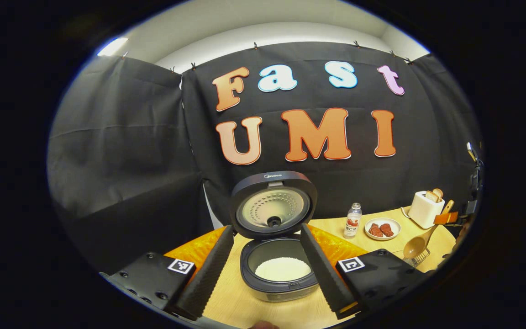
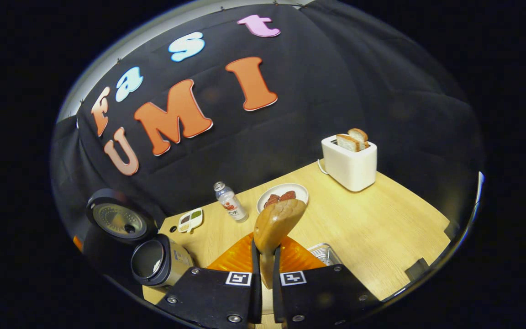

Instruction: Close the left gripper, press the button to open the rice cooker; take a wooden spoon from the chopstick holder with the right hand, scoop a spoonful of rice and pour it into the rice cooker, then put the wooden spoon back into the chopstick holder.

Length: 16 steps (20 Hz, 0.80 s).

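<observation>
Nearest the right gripper, its jaws are clamped on the handle of the light-brown wooden spoon, bowl raised at twelve o'clock; the left gripper stands with jaws apart before the dark round rice cooker, lid up, white rice inside; pouring looks done, and returning the spoon to the wire chopstick holder at four o'clock remains.

Even indoor light from above, bright ceiling strip top left in left gripper view. Wooden surface evenly lit, soft short shadows. Mild glare on the rice cooker inner lid and on the orange mat. Strong fisheye bend, wall cloth curves at the rims. Centres sharp, edges darker and softer; wooden spoon close up in right gripper view slightly soft
</observation>
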{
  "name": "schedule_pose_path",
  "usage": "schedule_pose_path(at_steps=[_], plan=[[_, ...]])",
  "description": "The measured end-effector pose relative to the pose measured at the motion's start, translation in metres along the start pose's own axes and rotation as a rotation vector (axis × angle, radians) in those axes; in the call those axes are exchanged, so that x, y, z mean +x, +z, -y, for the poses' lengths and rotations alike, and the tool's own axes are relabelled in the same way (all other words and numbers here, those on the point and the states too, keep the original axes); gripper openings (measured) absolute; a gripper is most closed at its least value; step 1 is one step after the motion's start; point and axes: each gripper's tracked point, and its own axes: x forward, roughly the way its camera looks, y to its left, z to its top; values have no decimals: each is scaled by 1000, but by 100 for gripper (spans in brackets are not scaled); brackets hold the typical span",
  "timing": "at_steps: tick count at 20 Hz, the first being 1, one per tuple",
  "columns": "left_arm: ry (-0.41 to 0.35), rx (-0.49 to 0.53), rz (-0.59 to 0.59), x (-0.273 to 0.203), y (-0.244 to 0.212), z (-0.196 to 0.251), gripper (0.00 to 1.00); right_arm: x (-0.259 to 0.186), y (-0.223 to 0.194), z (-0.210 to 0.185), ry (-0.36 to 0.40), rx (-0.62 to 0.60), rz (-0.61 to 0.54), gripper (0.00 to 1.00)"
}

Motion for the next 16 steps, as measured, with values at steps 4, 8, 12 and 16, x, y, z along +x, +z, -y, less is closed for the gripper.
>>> schedule_pose_path(at_steps=[4, 8, 12, 16], plan=[[24, 5, 6, -1, -1, -12, 100, 18, -34, -21, 5, -189, -42, 9], [51, 5, -15, -5, -10, -24, 94, 35, -61, -27, -29, -417, -44, 9], [78, 8, -21, -8, -13, -35, 95, 40, -79, -32, -66, -613, 9, 9], [92, 13, -27, -9, -17, -41, 94, 39, -104, -31, -76, -728, 33, 8]])
